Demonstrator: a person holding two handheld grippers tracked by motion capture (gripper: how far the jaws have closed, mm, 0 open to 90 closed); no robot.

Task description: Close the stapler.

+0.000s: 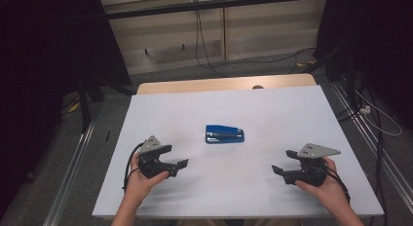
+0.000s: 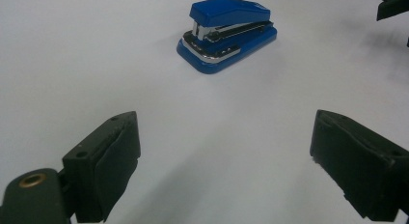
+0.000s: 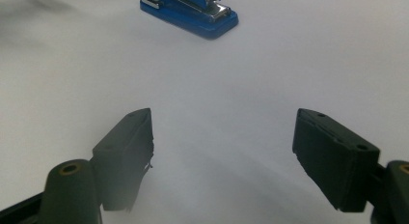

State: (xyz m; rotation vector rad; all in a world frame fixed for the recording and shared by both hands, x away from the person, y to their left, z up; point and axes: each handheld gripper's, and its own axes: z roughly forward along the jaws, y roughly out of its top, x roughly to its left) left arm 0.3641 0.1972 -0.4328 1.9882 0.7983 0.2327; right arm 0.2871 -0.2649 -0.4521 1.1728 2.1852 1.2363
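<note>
A blue stapler (image 1: 224, 134) with a chrome magazine lies on the white table top, near its middle. The left gripper view has the stapler (image 2: 226, 33) ahead and slightly right of its jaws; the right gripper view has the stapler (image 3: 190, 10) ahead and to the left. My left gripper (image 1: 177, 157) sits at the near left of the table, open and empty, its jaws pointing right toward the stapler. Over at the near right, my right gripper (image 1: 286, 161) is also open and empty, jaws pointing left. Both grippers (image 2: 224, 159) (image 3: 224, 154) stand well short of the stapler.
The white table (image 1: 272, 109) has a wooden strip (image 1: 224, 83) along its far edge. Metal rails (image 1: 73, 162) run along the floor on both sides, and cables (image 1: 380, 119) lie on the floor at the right. The other gripper's tip (image 2: 393, 4) shows at top right of the left gripper view.
</note>
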